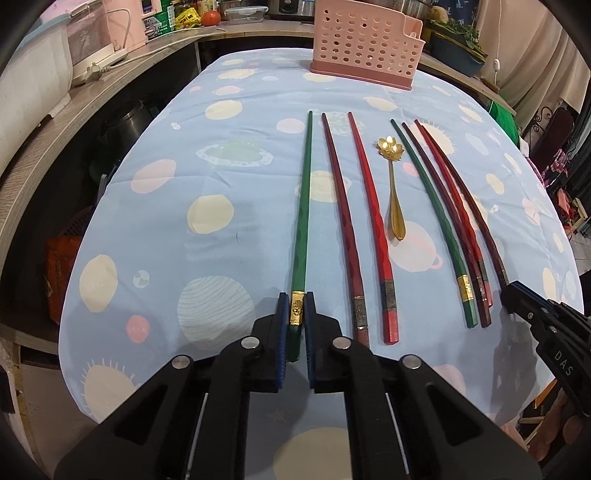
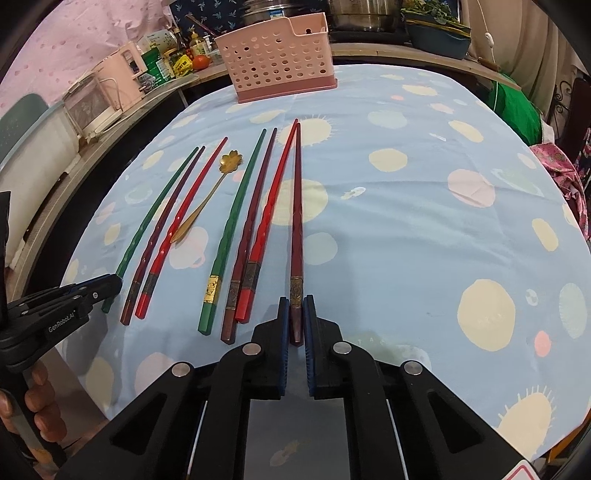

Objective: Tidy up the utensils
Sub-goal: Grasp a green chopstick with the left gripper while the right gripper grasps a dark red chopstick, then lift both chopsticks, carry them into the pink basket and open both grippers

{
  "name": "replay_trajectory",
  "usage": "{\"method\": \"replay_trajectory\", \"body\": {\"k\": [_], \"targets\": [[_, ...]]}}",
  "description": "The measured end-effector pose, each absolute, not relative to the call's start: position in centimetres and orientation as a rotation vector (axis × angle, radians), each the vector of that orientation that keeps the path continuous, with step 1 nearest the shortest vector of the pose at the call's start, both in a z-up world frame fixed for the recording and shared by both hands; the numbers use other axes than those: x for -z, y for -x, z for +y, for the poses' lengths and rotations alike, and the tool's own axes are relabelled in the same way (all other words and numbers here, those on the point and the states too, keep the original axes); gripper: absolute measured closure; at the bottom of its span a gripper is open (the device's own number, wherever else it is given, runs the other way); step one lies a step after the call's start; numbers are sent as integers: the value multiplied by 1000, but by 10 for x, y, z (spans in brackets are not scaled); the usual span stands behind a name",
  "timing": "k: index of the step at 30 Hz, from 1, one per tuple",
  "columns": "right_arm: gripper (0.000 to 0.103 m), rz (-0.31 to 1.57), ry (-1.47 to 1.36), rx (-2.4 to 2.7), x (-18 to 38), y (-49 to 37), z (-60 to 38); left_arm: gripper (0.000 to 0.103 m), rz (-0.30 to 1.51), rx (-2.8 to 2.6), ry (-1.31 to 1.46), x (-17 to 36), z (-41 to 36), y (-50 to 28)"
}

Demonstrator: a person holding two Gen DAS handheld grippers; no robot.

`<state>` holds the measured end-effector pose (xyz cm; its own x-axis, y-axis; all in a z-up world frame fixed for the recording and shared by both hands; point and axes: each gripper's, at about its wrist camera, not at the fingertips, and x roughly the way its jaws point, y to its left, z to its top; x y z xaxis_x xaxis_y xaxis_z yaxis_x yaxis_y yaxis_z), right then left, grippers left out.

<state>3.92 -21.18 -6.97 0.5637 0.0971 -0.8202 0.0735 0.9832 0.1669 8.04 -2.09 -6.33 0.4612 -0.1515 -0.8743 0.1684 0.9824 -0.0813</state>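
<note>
Several green, dark red and bright red chopsticks lie in a row on the blue patterned tablecloth. My left gripper is shut on the near end of the leftmost green chopstick, which lies flat. It also shows in the right wrist view. My right gripper is shut on the near end of the rightmost dark red chopstick, also flat on the cloth. A gold flower-headed spoon lies among the chopsticks. A pink perforated utensil holder stands at the table's far edge.
A wooden counter curves around the table's left and far sides with appliances, bottles and a tomato. Pots and a planter stand behind the holder. Green and pink cloths hang at the right edge.
</note>
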Motion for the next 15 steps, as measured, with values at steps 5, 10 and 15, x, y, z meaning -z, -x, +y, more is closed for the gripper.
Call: {"method": "replay_trajectory", "body": {"k": [5,10,15], "targets": [[96,945,-201,-19,58,-37,-214,96,1061,197,-5,55,-19,-78],[96,898,-220,-19,38,-34,-220,96,1029,199,14,36,-17,-76],[96,829,-254,-15,10,-35,-232,96,987,205,45,11,-13,-80]]}}
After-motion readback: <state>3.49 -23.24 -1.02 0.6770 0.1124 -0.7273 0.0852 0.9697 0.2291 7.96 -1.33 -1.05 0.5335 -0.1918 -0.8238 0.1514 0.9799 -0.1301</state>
